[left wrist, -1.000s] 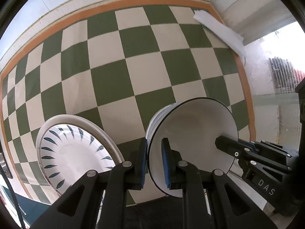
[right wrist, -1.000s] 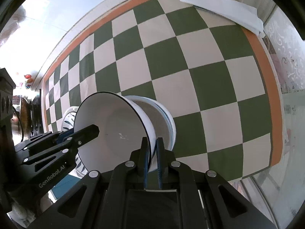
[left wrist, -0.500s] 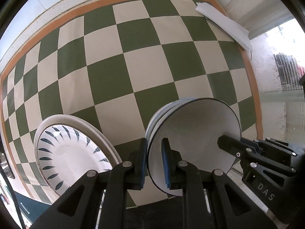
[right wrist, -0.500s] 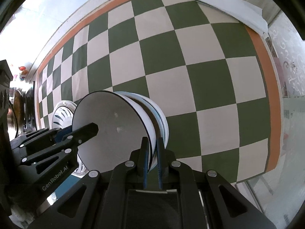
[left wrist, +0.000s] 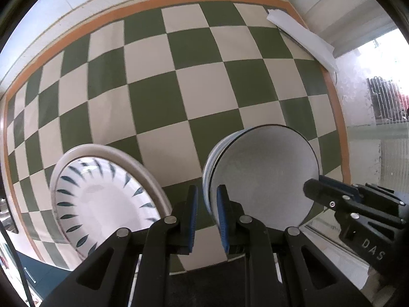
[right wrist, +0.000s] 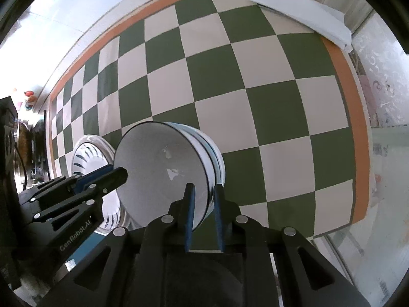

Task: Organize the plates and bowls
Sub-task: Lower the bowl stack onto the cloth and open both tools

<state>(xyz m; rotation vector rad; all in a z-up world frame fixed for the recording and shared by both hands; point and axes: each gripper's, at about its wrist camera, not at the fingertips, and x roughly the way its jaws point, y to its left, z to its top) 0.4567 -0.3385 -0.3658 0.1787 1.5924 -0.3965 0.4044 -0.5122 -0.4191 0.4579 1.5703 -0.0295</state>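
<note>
A white bowl with a dark rim sits nested on a stack of bowls on the checked cloth; it also shows in the right wrist view. My left gripper straddles the bowl's left rim, fingers slightly apart. My right gripper straddles the opposite rim, and its fingers have parted a little around it. A white plate with dark leaf marks lies to the left, also in the right wrist view.
The green and cream checked cloth with an orange border covers the table. A folded white cloth lies at the far right corner. The table's near edge runs just under the bowls.
The held bowl has come down into the stack of bowls. Both grippers' fingers have opened slightly from the rim.
</note>
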